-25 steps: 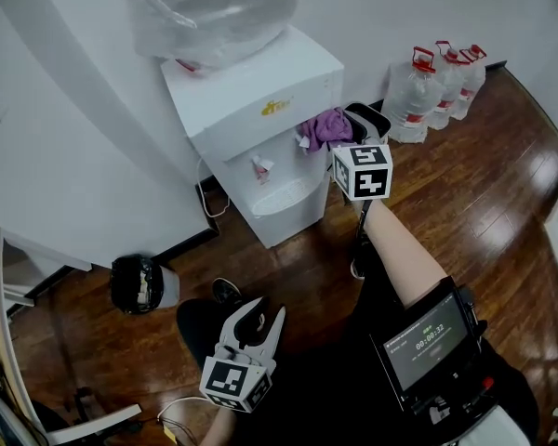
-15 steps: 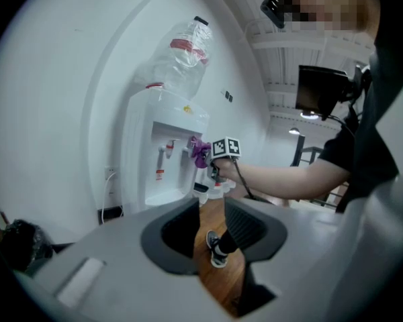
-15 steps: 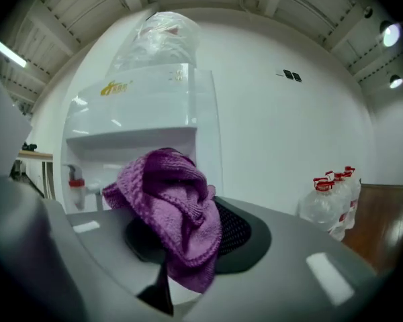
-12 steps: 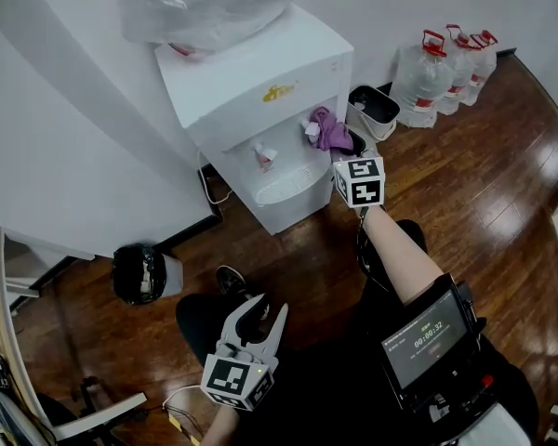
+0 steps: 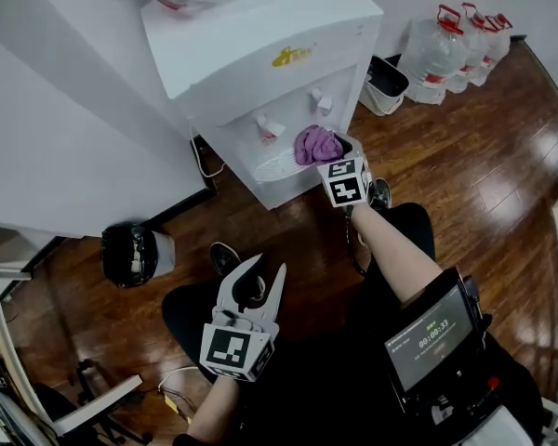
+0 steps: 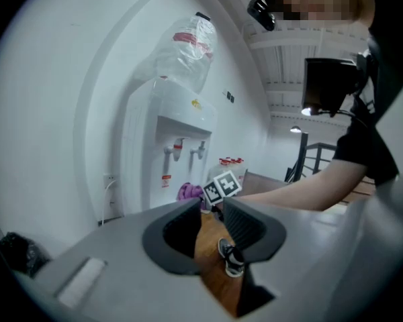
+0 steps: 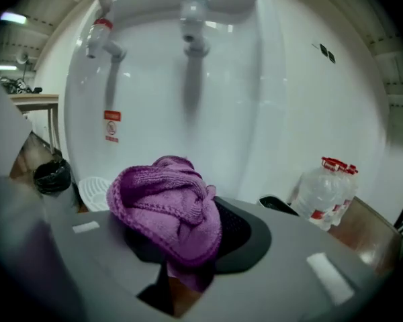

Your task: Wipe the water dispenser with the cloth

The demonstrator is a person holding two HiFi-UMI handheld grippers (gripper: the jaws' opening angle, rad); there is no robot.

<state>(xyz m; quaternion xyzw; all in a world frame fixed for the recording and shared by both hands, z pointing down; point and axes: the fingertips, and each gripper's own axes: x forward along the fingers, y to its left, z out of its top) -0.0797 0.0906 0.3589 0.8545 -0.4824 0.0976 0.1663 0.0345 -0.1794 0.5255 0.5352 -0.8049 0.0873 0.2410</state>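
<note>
The white water dispenser [image 5: 260, 54] stands against the wall, with a red tap [image 5: 268, 126] and a second tap [image 5: 321, 100] over its drip tray [image 5: 274, 167]. My right gripper [image 5: 330, 154] is shut on a bunched purple cloth [image 5: 316, 144], which rests at the tray's right end below the taps. The right gripper view shows the cloth [image 7: 164, 200] filling the jaws [image 7: 181, 230], close to the dispenser front [image 7: 188, 113]. My left gripper [image 5: 268, 269] hangs low over my lap, away from the dispenser. Its jaws are closing to a narrow slit [image 6: 211, 210] with nothing between them.
Several water jugs [image 5: 446, 49] and a dark bin [image 5: 388, 84] stand right of the dispenser. A black bag-lined bin [image 5: 130, 252] sits on the wooden floor at left. A cable [image 5: 203, 161] runs down beside the dispenser. A timer screen [image 5: 432, 337] is at my waist.
My right gripper has carried the cloth from the dispenser's right side down and left to the drip tray. The view has shifted closer to the dispenser. The left gripper stays low.
</note>
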